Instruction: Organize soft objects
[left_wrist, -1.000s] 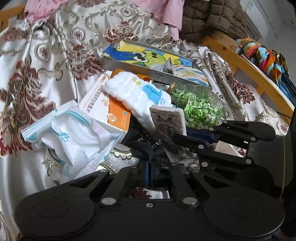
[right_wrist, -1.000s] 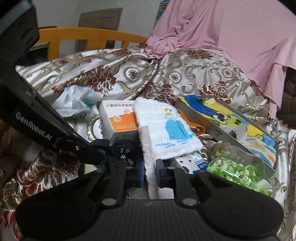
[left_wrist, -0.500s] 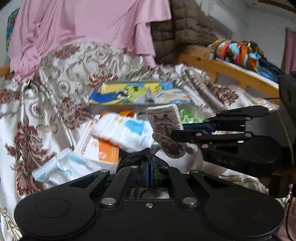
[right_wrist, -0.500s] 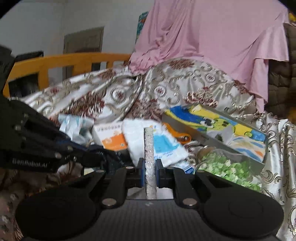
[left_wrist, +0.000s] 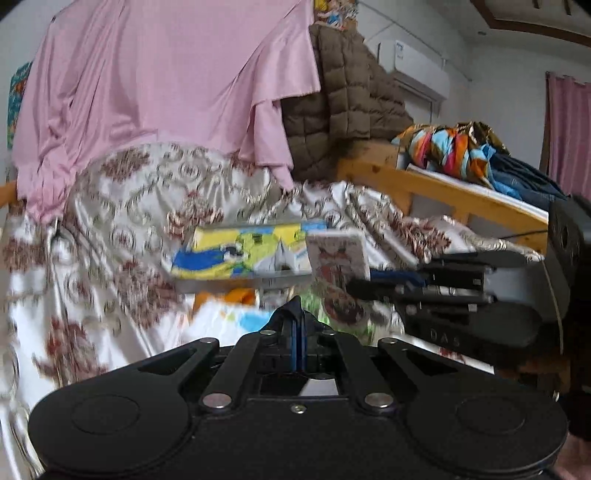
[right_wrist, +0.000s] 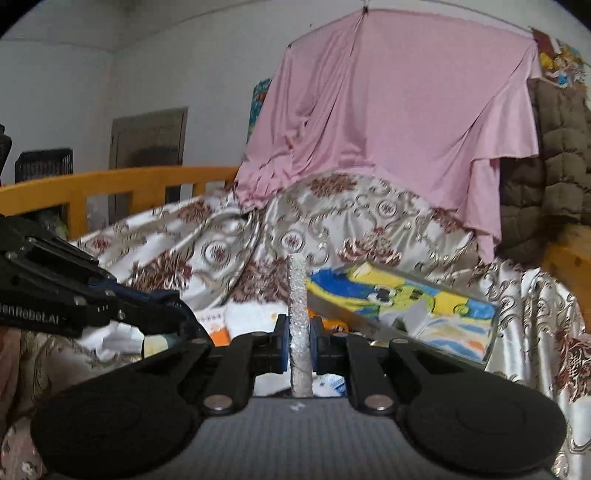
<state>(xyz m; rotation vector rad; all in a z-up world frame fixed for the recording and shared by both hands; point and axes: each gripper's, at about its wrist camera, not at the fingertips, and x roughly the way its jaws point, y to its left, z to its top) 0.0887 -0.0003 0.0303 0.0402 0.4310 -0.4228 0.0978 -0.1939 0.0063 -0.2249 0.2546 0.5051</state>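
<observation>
My right gripper (right_wrist: 298, 341) is shut on a thin sponge pad (right_wrist: 298, 295), seen edge-on and upright in the right wrist view; in the left wrist view its printed face (left_wrist: 338, 258) shows, held by the right gripper (left_wrist: 360, 286) above the pile. My left gripper (left_wrist: 297, 334) is shut on a dark cloth (left_wrist: 291, 308) that peeks above its tips. A metal tray (right_wrist: 406, 306) holds colourful cartoon towels on the patterned bedspread. A white towel with a blue print (left_wrist: 236, 317) lies below.
A pink sheet (right_wrist: 388, 122) and a brown quilted coat (left_wrist: 343, 107) hang behind. An orange-and-white box (right_wrist: 216, 326) lies in the pile. A wooden bed rail (left_wrist: 443, 192) runs right, with bright fabric (left_wrist: 450, 147) on it. The left gripper's body (right_wrist: 74, 295) crosses the right view.
Both grippers have risen from the pile, so the views now look level across the bed. The sponge pad and dark cloth came up with them.
</observation>
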